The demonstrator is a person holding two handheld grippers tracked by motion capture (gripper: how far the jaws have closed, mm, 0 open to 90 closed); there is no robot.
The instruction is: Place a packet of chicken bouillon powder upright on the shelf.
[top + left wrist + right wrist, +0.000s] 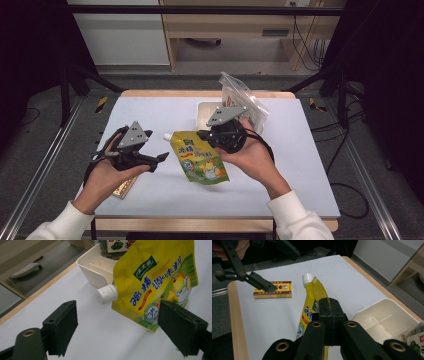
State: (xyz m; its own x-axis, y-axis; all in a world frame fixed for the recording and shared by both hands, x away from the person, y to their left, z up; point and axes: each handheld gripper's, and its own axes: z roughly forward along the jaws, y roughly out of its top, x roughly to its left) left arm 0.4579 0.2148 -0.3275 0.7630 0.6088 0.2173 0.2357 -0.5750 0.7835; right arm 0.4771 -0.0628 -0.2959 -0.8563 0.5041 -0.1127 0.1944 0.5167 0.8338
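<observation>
The white table (150, 107) carries everything; toward its far edge stands a cream divided tray (96, 270) with a clear bag of dark-printed packets (245, 102) leaning in it. The yellow spouted seasoning pouch (200, 157) hangs between my hands, above the table's middle. My right gripper (329, 305) is clamped shut on its top edge, jaws pressed together with the film pinched between them. My left gripper (117, 325) stands wide open, empty, just short of the pouch's white screw cap (107, 293).

I judge the pouch soft and floppy, its film slick, its granular fill settling low, so it will swing and sag. The stiff places are the sealed top seam and the spout neck below the cap; there I would take hold.

The label reads 太太乐, 鸡精调味料, "Granulated Chicken Flavour", with a cartoon chicken. A small red-and-yellow box (273, 290) lies flat near my left hand; its print is too small to read.
</observation>
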